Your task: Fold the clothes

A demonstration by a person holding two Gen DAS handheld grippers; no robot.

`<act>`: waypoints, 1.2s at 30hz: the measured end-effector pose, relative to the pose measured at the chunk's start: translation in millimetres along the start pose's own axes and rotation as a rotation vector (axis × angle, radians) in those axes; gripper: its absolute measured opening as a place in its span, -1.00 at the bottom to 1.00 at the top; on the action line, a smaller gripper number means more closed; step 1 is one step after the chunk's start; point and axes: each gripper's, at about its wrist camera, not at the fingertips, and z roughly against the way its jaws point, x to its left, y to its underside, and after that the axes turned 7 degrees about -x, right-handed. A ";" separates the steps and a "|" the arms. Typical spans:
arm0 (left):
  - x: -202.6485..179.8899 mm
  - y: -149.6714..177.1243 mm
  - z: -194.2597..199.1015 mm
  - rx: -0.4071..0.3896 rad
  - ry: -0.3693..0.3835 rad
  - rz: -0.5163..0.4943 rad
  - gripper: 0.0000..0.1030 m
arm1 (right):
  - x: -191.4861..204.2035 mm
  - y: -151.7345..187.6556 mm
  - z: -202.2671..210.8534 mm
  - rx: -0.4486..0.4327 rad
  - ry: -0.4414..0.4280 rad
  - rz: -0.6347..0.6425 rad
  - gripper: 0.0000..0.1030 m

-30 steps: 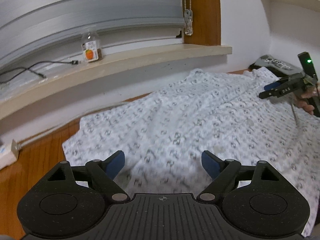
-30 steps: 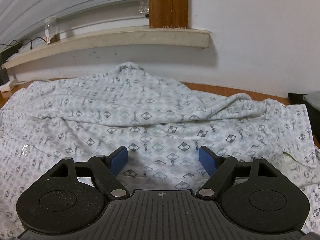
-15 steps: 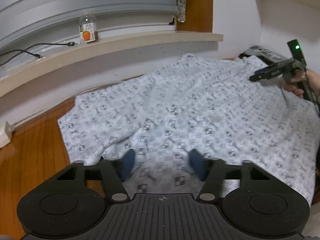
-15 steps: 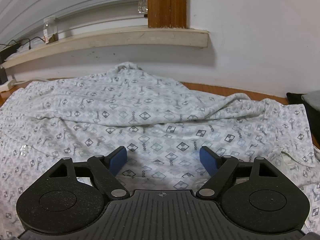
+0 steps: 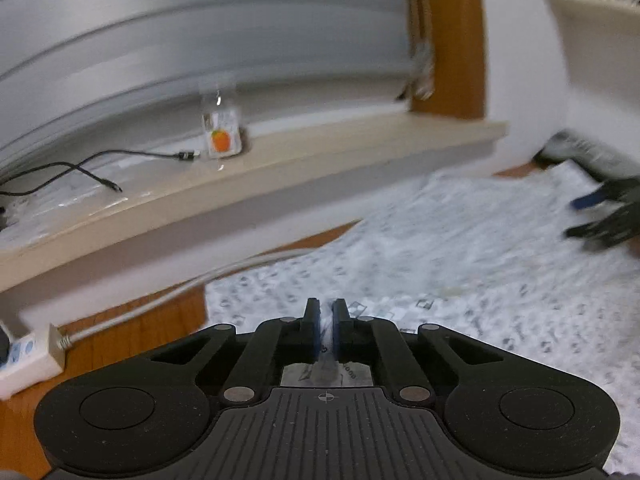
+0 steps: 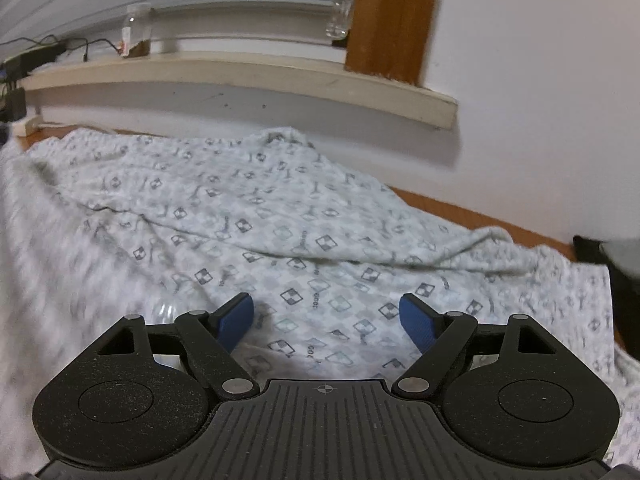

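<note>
Our left claw (image 5: 326, 312) is closing, pinching the cloth (image 5: 460, 264) at 6 o'clock. Our right claw (image 6: 328, 318) hangs wide over it, holding nothing.

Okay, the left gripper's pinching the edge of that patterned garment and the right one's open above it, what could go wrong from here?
1. The left gripper is closing on only a thin bit of the garment's edge, so the fabric may slip out when lifted.
2. The right gripper hangs open over the cloth; lifting one-handed could bunch the wrinkled fabric.
3. The white cable and power strip lie beside that edge and could snag.
</note>
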 end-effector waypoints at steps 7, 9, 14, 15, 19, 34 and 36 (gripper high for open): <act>-8.3 12.8 -37.3 0.089 -0.029 -0.072 -0.64 | 26.0 -10.6 15.4 -0.047 -0.025 0.038 0.51; -5.5 17.0 -35.0 0.083 -0.033 -0.069 -0.58 | 42.1 -15.7 27.6 -0.068 -0.073 0.056 0.43; 8.9 21.5 -26.8 0.075 -0.041 -0.042 -0.28 | 107.9 -24.8 47.9 -0.078 -0.248 0.141 0.02; 11.9 22.4 -25.9 0.076 -0.034 -0.031 -0.28 | 123.4 -25.1 51.0 -0.072 -0.286 0.160 -0.08; 17.4 25.9 -25.9 0.070 -0.017 -0.005 -0.28 | 186.8 -25.6 65.6 -0.041 -0.440 0.240 -0.35; 26.4 30.3 -27.7 0.047 0.010 0.057 -0.27 | 290.0 -14.8 138.3 0.038 -0.730 0.442 -0.72; 26.7 30.1 -27.8 0.048 0.011 0.059 -0.27 | 295.9 -10.2 141.5 0.047 -0.740 0.461 -0.73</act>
